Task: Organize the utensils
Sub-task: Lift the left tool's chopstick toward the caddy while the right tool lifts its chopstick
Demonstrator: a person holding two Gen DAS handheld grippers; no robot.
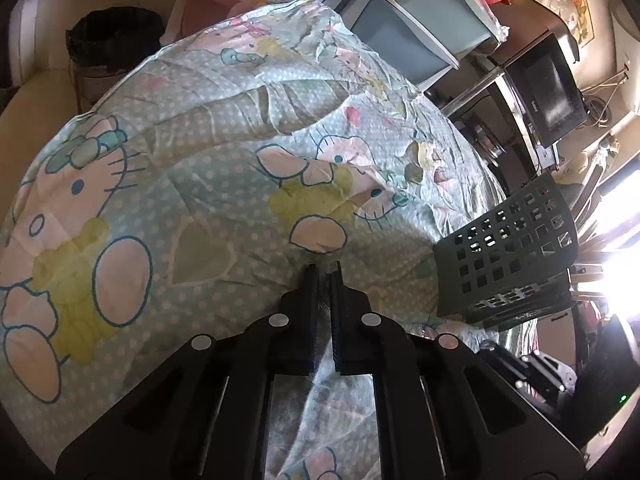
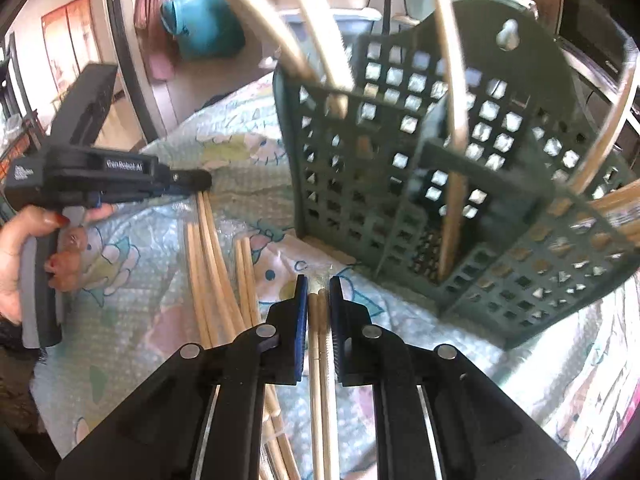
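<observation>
Right tool (image 2: 318, 292) angled down, seemingly pinching chopsticks (image 2: 318, 344)

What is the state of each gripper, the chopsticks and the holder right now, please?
Left gripper: shut, tip down among loose chopsticks.
Right gripper: shut on a chopstick pair.
Loose chopsticks: lying on the cloth.
Holder: upright on the cloth, several chopsticks already standing inside.
</observation>
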